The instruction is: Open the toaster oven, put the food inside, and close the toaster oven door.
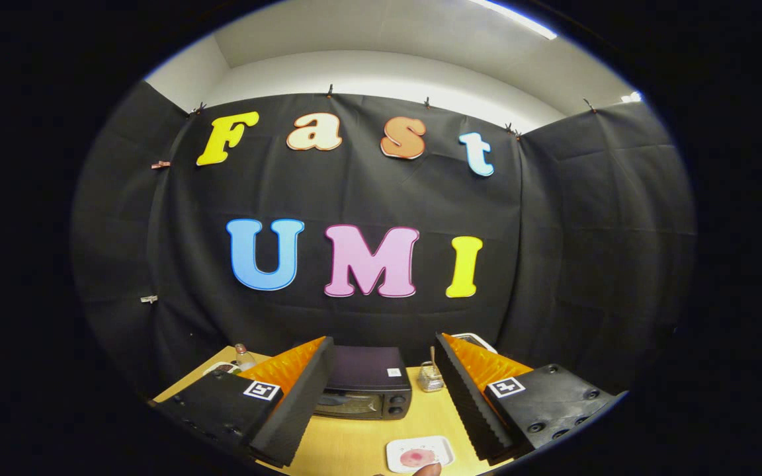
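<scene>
Toaster oven (368, 383) shut, food not yet loaded.
Sits on wooden table (354, 446) against the booth wall, door facing the gripper (384, 377), framed between the fingers and beyond their tips; probably staged square-on for a straight approach to the door. Gripper held high and well back, jaws spread wide, gripping nothing; reads as a start pose before the door pull. White plate (419, 453) with a pinkish food piece (413, 457) lies near the table's front edge, nearer than the oven, clear of the door's swing by the look of it. Small wire holder (430, 378) stands just beside the oven's right side; could crowd a wide approach. Small bottle (243, 357) off to the left, behind the left finger. Fingertip (428, 470) pokes in just below the plate.
</scene>
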`<state>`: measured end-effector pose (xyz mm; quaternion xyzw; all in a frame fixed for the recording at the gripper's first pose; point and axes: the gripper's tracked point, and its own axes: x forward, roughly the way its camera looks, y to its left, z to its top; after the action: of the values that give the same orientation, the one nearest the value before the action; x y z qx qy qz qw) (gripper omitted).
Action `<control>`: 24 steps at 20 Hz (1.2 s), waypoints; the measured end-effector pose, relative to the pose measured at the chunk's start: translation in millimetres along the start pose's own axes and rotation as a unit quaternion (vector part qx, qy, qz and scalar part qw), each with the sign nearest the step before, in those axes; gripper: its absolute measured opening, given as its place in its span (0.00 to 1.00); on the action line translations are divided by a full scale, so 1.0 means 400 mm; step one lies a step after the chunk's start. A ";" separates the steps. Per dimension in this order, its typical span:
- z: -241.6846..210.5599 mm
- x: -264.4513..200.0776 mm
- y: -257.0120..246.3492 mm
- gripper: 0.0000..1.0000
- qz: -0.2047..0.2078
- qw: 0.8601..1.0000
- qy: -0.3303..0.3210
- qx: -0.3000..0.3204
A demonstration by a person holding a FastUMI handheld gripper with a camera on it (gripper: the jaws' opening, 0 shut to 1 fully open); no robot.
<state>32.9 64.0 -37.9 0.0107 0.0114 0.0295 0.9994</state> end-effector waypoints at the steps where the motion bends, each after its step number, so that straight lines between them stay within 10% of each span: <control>1: -0.028 0.020 0.030 0.97 0.009 1.000 0.008 0.005; 24: -0.702 0.461 0.249 0.99 0.020 0.972 0.232 0.026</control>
<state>204.7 180.3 -320.4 0.0297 0.2433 0.0509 0.9682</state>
